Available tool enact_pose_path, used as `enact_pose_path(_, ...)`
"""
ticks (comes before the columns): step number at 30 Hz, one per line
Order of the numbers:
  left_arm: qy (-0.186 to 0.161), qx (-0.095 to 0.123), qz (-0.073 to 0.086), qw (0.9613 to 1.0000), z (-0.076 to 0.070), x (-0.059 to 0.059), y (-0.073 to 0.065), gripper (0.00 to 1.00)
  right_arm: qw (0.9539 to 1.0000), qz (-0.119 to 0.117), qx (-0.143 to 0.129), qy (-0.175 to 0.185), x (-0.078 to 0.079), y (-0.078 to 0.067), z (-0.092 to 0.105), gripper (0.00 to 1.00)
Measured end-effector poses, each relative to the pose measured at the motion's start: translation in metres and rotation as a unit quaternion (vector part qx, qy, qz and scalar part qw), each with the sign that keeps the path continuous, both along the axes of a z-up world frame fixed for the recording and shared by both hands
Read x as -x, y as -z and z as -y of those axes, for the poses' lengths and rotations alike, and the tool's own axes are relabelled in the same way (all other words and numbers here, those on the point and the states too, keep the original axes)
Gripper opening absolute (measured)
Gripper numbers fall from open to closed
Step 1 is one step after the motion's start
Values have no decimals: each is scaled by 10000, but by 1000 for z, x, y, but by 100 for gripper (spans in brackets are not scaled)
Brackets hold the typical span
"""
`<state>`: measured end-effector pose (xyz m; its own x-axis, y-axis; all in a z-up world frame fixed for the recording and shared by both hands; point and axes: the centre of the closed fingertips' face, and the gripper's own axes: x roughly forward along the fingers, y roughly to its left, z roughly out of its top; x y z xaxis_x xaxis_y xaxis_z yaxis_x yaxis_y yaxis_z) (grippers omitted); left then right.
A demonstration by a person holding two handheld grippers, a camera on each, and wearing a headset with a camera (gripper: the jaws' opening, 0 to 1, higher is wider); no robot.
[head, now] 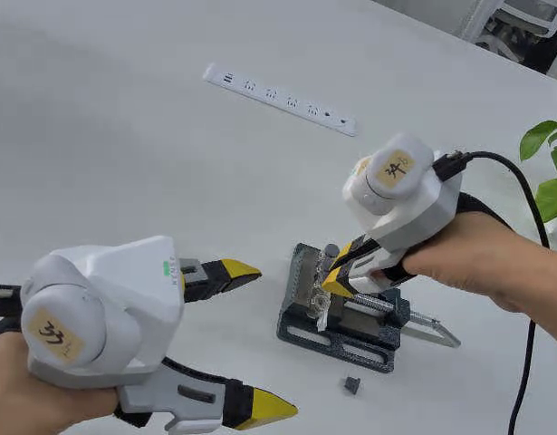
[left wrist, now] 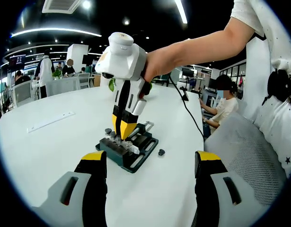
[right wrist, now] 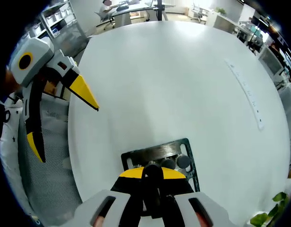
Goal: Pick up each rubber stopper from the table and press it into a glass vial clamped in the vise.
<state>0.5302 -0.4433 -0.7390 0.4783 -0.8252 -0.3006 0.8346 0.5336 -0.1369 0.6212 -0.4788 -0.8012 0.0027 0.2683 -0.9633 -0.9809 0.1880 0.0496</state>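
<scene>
White table (head: 124, 163) carries a dark vise (head: 307, 328) near the person's edge. The right gripper (head: 333, 279) stands directly over the vise, its jaws drawn narrow around a dark stopper (right wrist: 152, 171) at the top of the glass vials (left wrist: 119, 139) clamped there. Seated stoppers (right wrist: 183, 161) sit just beside it in the vise. One loose stopper (head: 352, 384) lies on the table just beside the vise, on the person's side. The left gripper (head: 264, 340) hovers left of the vise, well apart, jaws wide and holding nothing. A power strip (head: 280, 99) lies beyond the vise.
</scene>
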Motion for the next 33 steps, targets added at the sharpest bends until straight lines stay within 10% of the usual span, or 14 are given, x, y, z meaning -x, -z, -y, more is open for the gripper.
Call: enact_pose_path(33, -2, -12, -18, 10000, -1, -2, 2, 74, 9990, -10, -141, -414, 1, -20, 3, 0)
